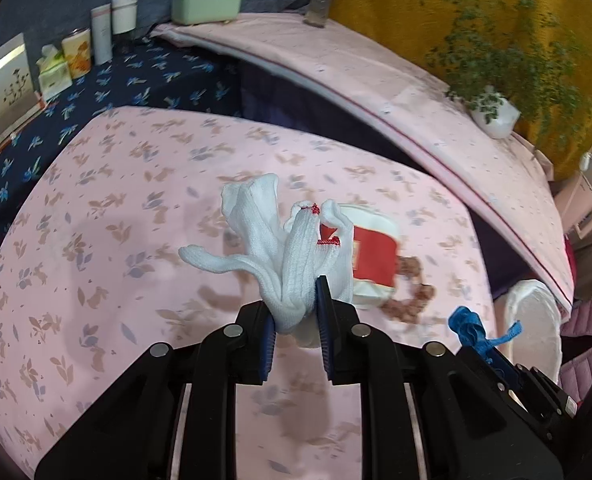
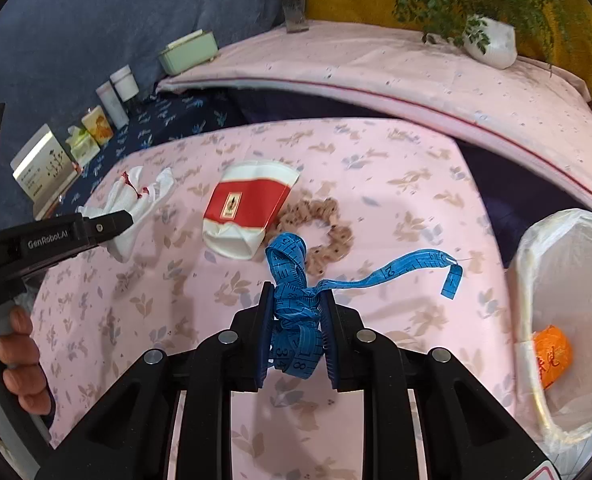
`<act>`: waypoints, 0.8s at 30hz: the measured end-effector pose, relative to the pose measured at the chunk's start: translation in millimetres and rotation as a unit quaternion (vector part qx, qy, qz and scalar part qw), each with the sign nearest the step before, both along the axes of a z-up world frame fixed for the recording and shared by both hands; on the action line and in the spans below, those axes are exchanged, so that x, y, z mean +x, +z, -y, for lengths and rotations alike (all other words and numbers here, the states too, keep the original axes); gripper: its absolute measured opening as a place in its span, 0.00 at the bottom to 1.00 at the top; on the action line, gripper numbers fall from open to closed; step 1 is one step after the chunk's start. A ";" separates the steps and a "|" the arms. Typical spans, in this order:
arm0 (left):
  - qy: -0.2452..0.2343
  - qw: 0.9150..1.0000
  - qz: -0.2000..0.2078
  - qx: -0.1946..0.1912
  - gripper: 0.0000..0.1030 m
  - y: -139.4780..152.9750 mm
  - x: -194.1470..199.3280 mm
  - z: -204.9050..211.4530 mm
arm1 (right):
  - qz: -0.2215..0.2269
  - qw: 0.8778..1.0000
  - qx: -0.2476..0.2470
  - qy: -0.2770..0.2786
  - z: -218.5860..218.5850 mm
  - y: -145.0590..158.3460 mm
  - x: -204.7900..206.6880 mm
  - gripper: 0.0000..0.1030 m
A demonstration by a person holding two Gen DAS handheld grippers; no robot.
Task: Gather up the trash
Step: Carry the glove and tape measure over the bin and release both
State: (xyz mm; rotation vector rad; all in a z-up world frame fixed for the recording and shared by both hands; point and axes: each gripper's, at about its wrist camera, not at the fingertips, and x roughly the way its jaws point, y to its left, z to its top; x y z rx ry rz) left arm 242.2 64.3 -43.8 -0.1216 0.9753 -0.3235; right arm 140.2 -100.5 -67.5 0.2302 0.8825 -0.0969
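My left gripper (image 1: 296,316) is shut on a white knitted glove (image 1: 291,256) with a red cuff edge, held above the pink floral cloth (image 1: 115,240). From the right wrist view that glove (image 2: 133,204) hangs in the left gripper (image 2: 125,220) at the left. My right gripper (image 2: 298,312) is shut on a bunched blue tape measure (image 2: 293,304), whose loose end trails to the right. A crushed red and white paper cup (image 2: 245,208) lies on the cloth beside a tan scrunchie (image 2: 324,228). The bin (image 2: 536,300) with a white liner stands at the right, an orange thing (image 2: 552,354) inside.
On the dark floral cloth at the back left stand a card (image 2: 43,168), tissue packs (image 2: 81,144), bottles (image 2: 113,102) and a green box (image 2: 187,56). A raised pink surface (image 2: 416,80) behind carries a vase (image 2: 296,4) and a potted plant (image 2: 492,40). A hand (image 2: 19,356) grips the left handle.
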 end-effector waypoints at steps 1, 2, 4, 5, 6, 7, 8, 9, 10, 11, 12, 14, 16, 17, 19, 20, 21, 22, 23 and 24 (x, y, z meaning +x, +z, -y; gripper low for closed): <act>-0.005 1.000 0.003 -0.001 0.17 4.8 -3.6 6.1 | 0.005 1.000 0.000 -0.003 3.8 4.2 -2.5 0.20; -0.012 1.000 0.007 -0.002 0.17 9.9 -8.0 13.4 | 0.010 1.000 0.001 -0.008 8.4 9.3 -5.5 0.20; -0.023 1.000 0.015 -0.002 0.17 18.5 -15.2 26.4 | 0.022 1.000 0.002 -0.017 17.7 19.3 -11.9 0.20; -0.031 0.999 0.019 -0.001 0.17 23.1 -19.9 34.5 | 0.028 0.999 0.002 -0.021 21.8 23.7 -15.3 0.20; -0.039 0.999 0.023 0.000 0.17 27.2 -24.4 41.9 | 0.034 0.999 0.001 -0.024 26.3 28.3 -19.0 0.20; -0.046 0.999 0.027 0.001 0.17 31.2 -28.8 48.9 | 0.038 0.999 0.000 -0.028 30.3 32.4 -22.3 0.20; -0.055 0.998 0.032 0.003 0.17 35.4 -33.8 57.2 | 0.045 0.998 -0.001 -0.033 35.0 37.2 -26.1 0.20; -0.063 0.997 0.036 0.004 0.17 39.3 -38.7 65.2 | 0.050 0.998 -0.001 -0.037 39.6 41.1 -30.0 0.20; -0.070 0.997 0.040 0.005 0.17 42.1 -42.9 71.9 | 0.055 0.998 -0.001 -0.042 44.4 44.7 -33.5 0.20; -0.079 0.996 0.044 0.006 0.17 45.8 -47.7 80.3 | 0.060 0.997 -0.001 -0.048 50.2 48.9 -38.0 0.20; -0.086 0.995 0.046 0.006 0.17 49.2 -51.6 87.2 | 0.065 0.996 -0.001 -0.053 55.1 52.4 -42.1 0.20; -0.101 0.993 0.052 0.008 0.17 54.9 -60.0 101.8 | 0.073 0.995 0.000 -0.064 66.5 58.9 -49.5 0.20; -0.115 0.992 0.059 0.011 0.17 59.4 -68.0 115.5 | 0.080 0.994 0.000 -0.076 78.7 64.8 -57.7 0.20; -0.123 0.990 0.061 0.013 0.17 61.3 -72.0 122.9 | 0.083 0.993 0.000 -0.081 83.0 66.9 -61.2 0.20; -0.135 0.989 0.063 0.014 0.17 63.6 -78.5 135.0 | 0.090 0.992 0.000 -0.092 93.4 71.3 -69.5 0.20; -0.142 0.988 0.063 0.013 0.17 64.6 -82.0 142.1 | 0.093 0.991 0.000 -0.098 99.8 73.8 -74.5 0.20; -0.148 0.987 0.063 0.013 0.17 65.2 -85.2 148.7 | 0.096 0.990 0.000 -0.104 104.9 75.3 -78.3 0.20; -0.154 0.986 0.062 0.013 0.17 65.5 -88.4 154.4 | 0.098 0.989 0.001 -0.110 110.7 76.6 -82.4 0.20; -0.162 0.985 0.061 0.012 0.17 66.1 -91.9 162.0 | 0.101 0.988 0.002 -0.118 117.5 77.8 -86.8 0.20; -0.168 0.984 0.061 0.013 0.17 66.4 -95.1 168.9 | 0.102 0.987 0.003 -0.125 124.1 78.4 -90.9 0.20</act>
